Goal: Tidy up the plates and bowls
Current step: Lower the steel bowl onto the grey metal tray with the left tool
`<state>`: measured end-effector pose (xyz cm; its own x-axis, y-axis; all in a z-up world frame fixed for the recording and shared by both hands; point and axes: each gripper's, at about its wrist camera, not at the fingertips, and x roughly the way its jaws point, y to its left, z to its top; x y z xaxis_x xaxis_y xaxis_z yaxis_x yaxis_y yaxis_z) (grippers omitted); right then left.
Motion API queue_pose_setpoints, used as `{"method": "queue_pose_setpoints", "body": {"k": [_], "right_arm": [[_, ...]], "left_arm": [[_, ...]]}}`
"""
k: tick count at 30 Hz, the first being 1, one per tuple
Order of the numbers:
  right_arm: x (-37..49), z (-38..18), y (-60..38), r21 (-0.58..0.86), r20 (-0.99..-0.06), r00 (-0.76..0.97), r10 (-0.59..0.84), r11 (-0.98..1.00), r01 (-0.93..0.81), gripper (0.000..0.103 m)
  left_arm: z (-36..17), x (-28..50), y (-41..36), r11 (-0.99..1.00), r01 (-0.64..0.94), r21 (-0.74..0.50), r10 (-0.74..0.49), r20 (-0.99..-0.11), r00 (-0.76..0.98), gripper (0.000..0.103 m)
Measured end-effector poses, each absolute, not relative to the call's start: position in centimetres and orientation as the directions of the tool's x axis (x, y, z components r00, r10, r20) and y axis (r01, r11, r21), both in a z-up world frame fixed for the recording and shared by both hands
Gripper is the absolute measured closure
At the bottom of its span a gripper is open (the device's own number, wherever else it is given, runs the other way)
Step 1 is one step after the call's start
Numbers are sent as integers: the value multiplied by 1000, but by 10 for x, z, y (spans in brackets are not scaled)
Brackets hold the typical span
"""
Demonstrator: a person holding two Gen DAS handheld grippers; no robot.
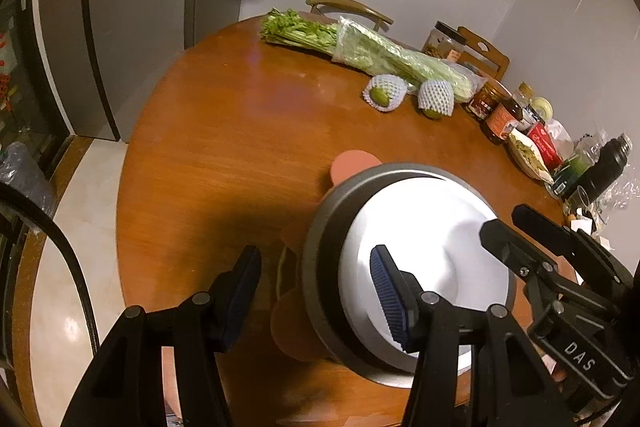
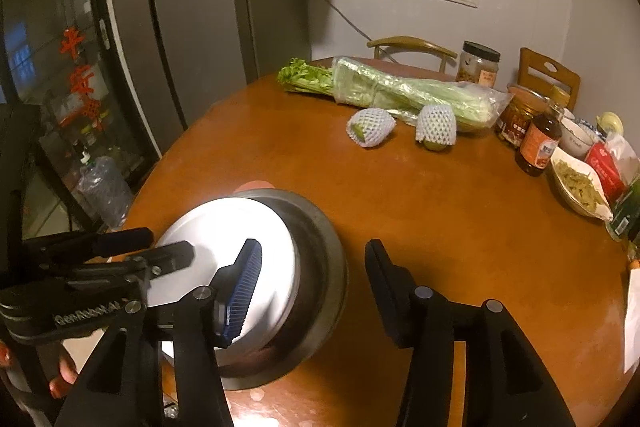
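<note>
The white bowl [image 1: 424,267] sits nested inside the grey metal bowl [image 1: 332,227], and the two stand together on a pinkish mat [image 1: 352,163] near your edge of the round wooden table [image 1: 224,131]. Your left gripper [image 1: 316,291] straddles the left wall of that stack: one blue ribbed pad [image 1: 386,291] lies over the white bowl's inside, the other finger stands outside the grey rim, and the jaws are apart with clear space on the outer side. Whether the inner pad touches the white surface, you cannot tell. Your right gripper [image 2: 312,283] stands with its jaws wide apart over the right side of the stack; its left pad [image 2: 246,287] is over the white bowl, its right finger over bare table, gripping nothing. Farther out lie a bunch of celery [image 2: 392,91] in a clear bag and two green fruits in white foam nets [image 2: 370,133], with jars and bottles [image 2: 538,143] along the right edge. Beyond the table are two wooden chairs [image 2: 548,75] and a grey fridge [image 2: 176,27].
</note>
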<state>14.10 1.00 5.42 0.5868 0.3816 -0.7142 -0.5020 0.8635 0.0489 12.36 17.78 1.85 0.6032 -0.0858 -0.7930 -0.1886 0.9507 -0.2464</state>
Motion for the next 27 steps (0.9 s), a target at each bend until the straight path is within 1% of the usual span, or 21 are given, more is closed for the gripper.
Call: {"method": "queue_pose_setpoints", "body": {"k": [8,13,20,27], "right_arm": [[141,51,-8,124,-719,558,414,867,-483,43],[139,47,-11,165,-722,537,436,863,-478,42],[137,41,-3,171,-737,513,440,856,-488,41],[137,34,5,182,-755,479,448,845,-503,41]], "left_arm": [[12,119,189,929,-182,-321,-149,-778,610,45],[1,126,193,914,-191,-359,-182,-782,596,44],[-11,136,193,899,-187,-395,-229,-790,568,44],[-17,143,185,904,-168,-393,-248,-802,543,44]]}}
